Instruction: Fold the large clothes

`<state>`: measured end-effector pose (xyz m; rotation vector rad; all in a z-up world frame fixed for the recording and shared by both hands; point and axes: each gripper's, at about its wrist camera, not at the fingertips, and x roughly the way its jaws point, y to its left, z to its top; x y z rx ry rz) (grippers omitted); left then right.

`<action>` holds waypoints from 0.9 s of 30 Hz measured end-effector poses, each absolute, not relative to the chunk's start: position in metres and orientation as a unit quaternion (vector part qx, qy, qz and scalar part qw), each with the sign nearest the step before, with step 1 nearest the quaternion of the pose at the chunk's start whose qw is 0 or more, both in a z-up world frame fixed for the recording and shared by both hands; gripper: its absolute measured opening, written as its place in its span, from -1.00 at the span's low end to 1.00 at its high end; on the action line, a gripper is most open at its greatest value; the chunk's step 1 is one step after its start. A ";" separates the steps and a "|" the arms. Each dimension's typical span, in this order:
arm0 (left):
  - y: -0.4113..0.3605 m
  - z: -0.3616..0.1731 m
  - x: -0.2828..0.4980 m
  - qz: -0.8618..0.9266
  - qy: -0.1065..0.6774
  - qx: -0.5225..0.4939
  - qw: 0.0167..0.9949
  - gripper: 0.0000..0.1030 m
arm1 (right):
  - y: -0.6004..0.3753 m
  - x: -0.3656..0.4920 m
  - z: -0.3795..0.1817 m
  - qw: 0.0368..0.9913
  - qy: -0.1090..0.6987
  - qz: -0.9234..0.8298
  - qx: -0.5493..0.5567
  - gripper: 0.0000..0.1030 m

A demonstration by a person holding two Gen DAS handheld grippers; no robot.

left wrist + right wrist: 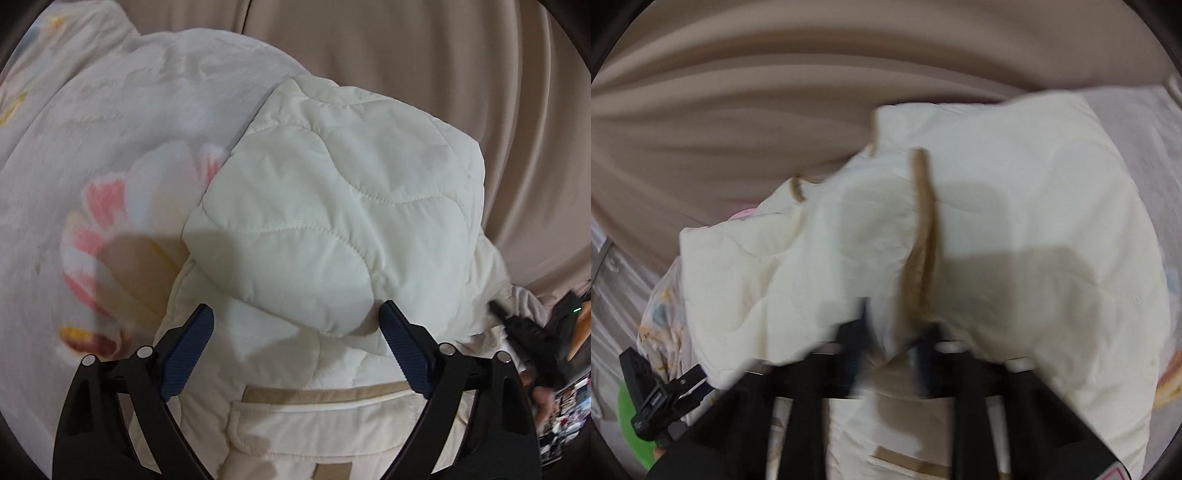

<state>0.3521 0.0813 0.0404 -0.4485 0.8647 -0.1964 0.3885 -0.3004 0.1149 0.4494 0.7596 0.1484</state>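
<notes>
Two grippers, one quilted jacket [332, 221] lying on the floral bedsheet [110, 184], beige curtain [443, 74] behind it.

Left gripper [295, 325]: jaws spread wide, blue pads [188, 350] either side of the rounded end of a folded-over quilted panel, holding nothing. Panel end sits between the pads; can't tell if the right-hand pad touches it. My read: it's either just let go of that flap or is lining up to take it. Hovering over the jacket's middle keeps it ready to press or re-grip.

Right gripper [890, 325]: jaws close together, pinching a bunch of jacket fabric near the tan trim [923, 240]. Frame is motion-blurred, so contact detail is soft. Fabric drapes away from the pinch over both sides, so this part looks lifted off the bedsheet, likely being carried across for a fold.

Jacket: cream, puffy, wavy quilting stitch lines, tan binding along an edge and above a pocket flap [332, 410] nearest the left gripper. Bulky, springy padding; folds will probably want to pop back open unless pressed down.

Other gripper's black body [532, 332] shows at the jacket's right edge in the left view.
</notes>
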 end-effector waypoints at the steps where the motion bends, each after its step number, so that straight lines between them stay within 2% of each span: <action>1: 0.076 0.042 0.356 -0.090 0.412 -0.204 0.884 0.58 | -0.298 0.376 0.138 0.918 0.325 0.088 0.210 -0.90; 4: 0.073 0.045 0.365 -0.061 0.400 -0.167 0.899 0.40 | -0.302 0.333 0.194 0.955 0.204 0.113 0.184 -0.91; 6: 0.072 0.045 0.372 -0.030 0.396 -0.134 0.908 0.35 | -0.314 0.330 0.205 0.966 0.180 0.083 0.166 -0.91; 7: 0.070 0.042 0.376 -0.012 0.395 -0.114 0.912 0.35 | -0.322 0.336 0.198 0.966 0.196 0.059 0.156 -0.91; 11: 0.058 0.030 0.392 0.007 0.406 -0.082 0.910 0.36 | -0.349 0.398 0.099 0.918 0.380 -0.055 0.098 -0.94; 13: 0.061 0.030 0.392 0.015 0.404 -0.073 0.912 0.36 | -0.346 0.395 0.088 0.923 0.368 -0.056 0.094 -0.94; 18: 0.055 0.028 0.393 0.028 0.390 -0.050 0.919 0.38 | -0.354 0.367 0.110 0.944 0.293 -0.017 0.151 -0.93; 21: 0.052 0.026 0.392 0.030 0.387 -0.052 0.920 0.46 | -0.368 0.381 0.074 0.924 0.354 -0.028 0.139 -0.93; 25: 0.050 0.025 0.392 0.039 0.384 -0.042 0.921 0.48 | -0.372 0.368 0.084 0.924 0.340 -0.020 0.172 -0.87; 27: 0.052 0.025 0.392 0.040 0.385 -0.044 0.921 0.53 | -0.384 0.358 0.096 0.930 0.316 -0.016 0.186 -0.76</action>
